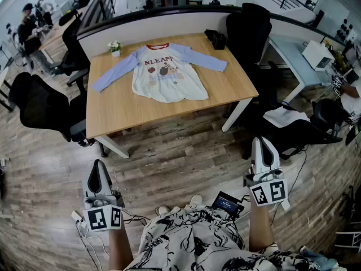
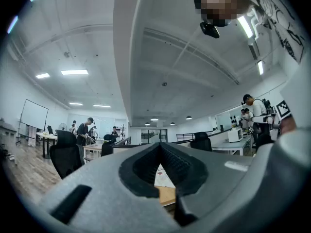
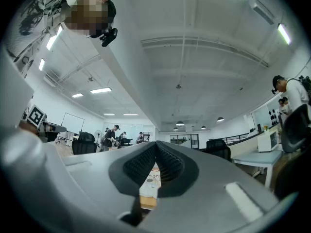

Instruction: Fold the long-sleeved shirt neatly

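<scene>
A long-sleeved shirt (image 1: 166,75) lies spread flat on the wooden table (image 1: 118,109), front up, with a white body, pale blue sleeves stretched to both sides, a red collar and a print on the chest. My left gripper (image 1: 99,170) and right gripper (image 1: 263,146) are held low over the floor, well short of the table, both shut with nothing in them. In the left gripper view a sliver of the shirt (image 2: 164,176) shows past the closed jaws. The right gripper view shows the shirt (image 3: 151,180) the same way.
A small flower pot (image 1: 115,48) stands at the table's far left corner and a dark object (image 1: 216,38) at the far right. Black office chairs (image 1: 45,107) flank the table on both sides. Cables and a small device (image 1: 228,203) lie on the wooden floor by my feet.
</scene>
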A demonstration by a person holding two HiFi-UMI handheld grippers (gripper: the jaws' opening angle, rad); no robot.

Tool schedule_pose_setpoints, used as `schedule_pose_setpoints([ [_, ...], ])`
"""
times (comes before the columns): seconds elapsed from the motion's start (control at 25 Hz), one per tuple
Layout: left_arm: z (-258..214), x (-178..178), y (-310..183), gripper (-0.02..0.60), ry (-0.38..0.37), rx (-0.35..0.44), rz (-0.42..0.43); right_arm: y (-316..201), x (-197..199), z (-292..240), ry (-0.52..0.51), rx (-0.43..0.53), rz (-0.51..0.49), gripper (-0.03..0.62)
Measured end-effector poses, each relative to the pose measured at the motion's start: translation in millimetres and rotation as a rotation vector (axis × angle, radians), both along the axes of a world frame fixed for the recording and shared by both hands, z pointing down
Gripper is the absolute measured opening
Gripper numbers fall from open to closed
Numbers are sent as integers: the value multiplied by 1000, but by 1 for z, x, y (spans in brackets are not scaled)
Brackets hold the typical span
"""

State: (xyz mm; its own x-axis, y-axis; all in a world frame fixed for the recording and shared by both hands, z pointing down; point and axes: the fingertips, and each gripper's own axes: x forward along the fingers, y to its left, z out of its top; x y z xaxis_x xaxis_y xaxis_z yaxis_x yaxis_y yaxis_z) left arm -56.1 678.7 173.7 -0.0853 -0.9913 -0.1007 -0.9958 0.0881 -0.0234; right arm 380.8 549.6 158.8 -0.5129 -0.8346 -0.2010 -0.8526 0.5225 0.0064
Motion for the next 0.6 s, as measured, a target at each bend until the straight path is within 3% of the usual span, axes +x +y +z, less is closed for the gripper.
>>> schedule_pose_setpoints([
  [0.24, 2, 2, -1, 2, 59, 4, 29, 2, -7, -1, -4, -6, -33, -8],
  [0.6, -2, 12, -1, 0, 10, 12, 49, 3, -7, 3, -9, -23, -24, -6],
])
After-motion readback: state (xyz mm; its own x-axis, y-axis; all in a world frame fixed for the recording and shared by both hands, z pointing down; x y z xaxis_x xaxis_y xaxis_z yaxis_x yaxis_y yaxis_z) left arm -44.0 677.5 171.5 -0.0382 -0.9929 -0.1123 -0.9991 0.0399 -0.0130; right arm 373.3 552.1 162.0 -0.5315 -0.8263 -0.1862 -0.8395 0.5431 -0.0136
